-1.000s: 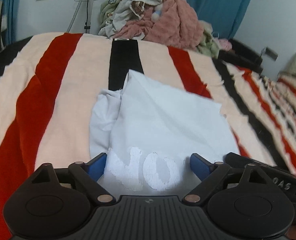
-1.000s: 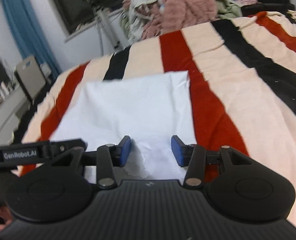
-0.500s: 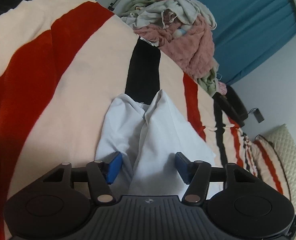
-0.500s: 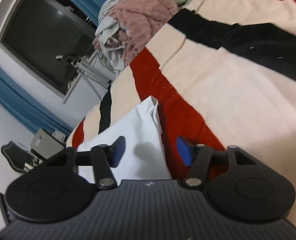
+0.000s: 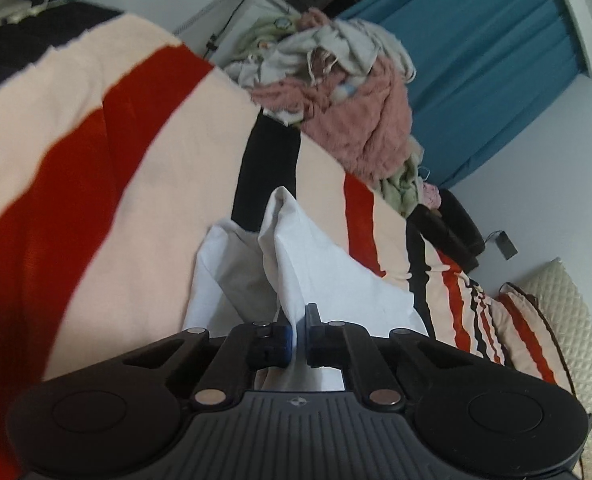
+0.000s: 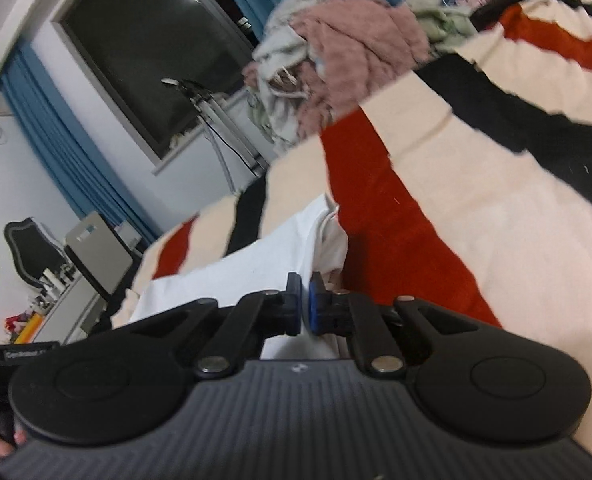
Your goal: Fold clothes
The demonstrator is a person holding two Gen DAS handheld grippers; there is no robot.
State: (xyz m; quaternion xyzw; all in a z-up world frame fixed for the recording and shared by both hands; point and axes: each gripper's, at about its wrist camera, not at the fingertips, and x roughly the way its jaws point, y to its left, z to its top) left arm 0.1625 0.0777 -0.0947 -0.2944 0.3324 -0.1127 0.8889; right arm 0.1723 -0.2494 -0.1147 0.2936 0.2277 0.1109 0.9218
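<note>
A white garment (image 5: 316, 272) lies partly folded on the striped blanket (image 5: 96, 184). In the left wrist view its near edge rises in a ridge into my left gripper (image 5: 299, 330), which is shut on the cloth. In the right wrist view the same white garment (image 6: 256, 264) stretches to the left, and my right gripper (image 6: 305, 304) is shut on its near right edge. The blue pads of both grippers press the fabric between them. The printed letters on the garment are hidden.
A heap of unfolded clothes (image 5: 352, 112), pink, grey and green, sits at the far end of the bed. Blue curtains (image 5: 488, 64) hang behind it. A quilted pillow (image 5: 568, 328) lies to the right. A dark window (image 6: 152, 52), tripod and desk chair (image 6: 32, 248) stand left.
Both grippers went from open to shut on the white garment's near edge. Both wrists rolled, tilting the views, and the cloth now rises in a ridge at each gripper.
</note>
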